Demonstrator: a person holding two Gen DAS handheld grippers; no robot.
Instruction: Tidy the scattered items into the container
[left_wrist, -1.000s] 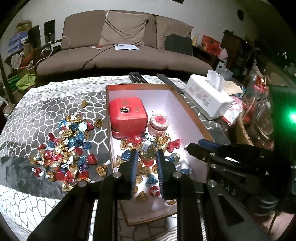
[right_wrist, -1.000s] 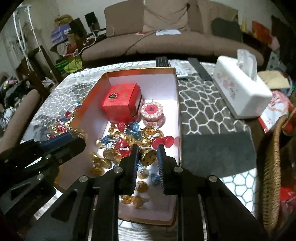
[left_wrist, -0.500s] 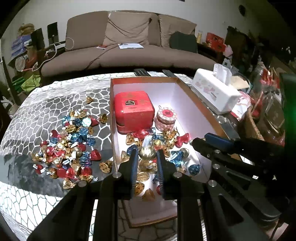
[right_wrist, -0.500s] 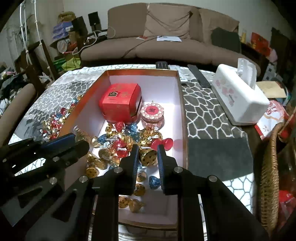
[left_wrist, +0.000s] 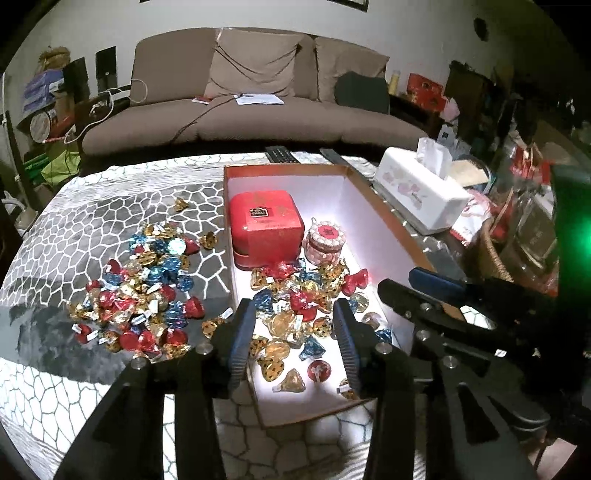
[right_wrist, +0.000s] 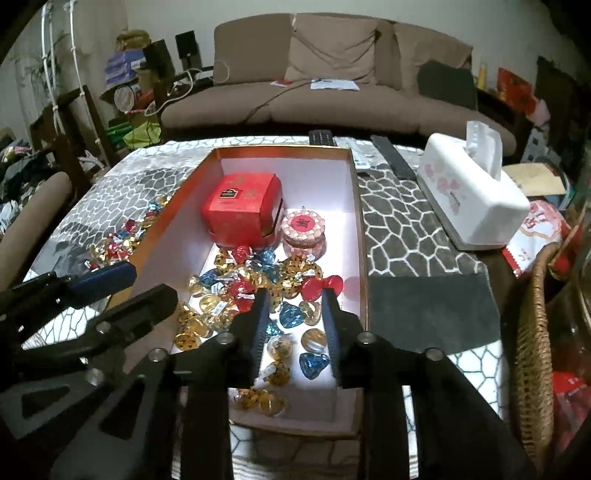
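An orange-rimmed box (left_wrist: 388, 218) with a white inside stands on the table and holds a red tin (left_wrist: 264, 225), a small round pink tin (left_wrist: 325, 240) and many foil-wrapped candies (left_wrist: 295, 306). A pile of loose candies (left_wrist: 144, 291) lies on the cloth left of the box. My left gripper (left_wrist: 291, 339) is open and empty above the box's near end. My right gripper (right_wrist: 295, 325) is open and empty above the candies in the box (right_wrist: 354, 221); the red tin (right_wrist: 242, 208) lies beyond it. Each gripper shows at the edge of the other's view.
A white tissue box (left_wrist: 421, 199) and remote controls (right_wrist: 391, 158) lie right of and behind the box. A wicker basket (right_wrist: 532, 332) stands at the right edge. A brown sofa (left_wrist: 251, 110) is behind the table. Loose candies also show left of the box (right_wrist: 122, 236).
Both grippers have opened and each let go of a candy into the box. Both have drawn back and up a little from the box.
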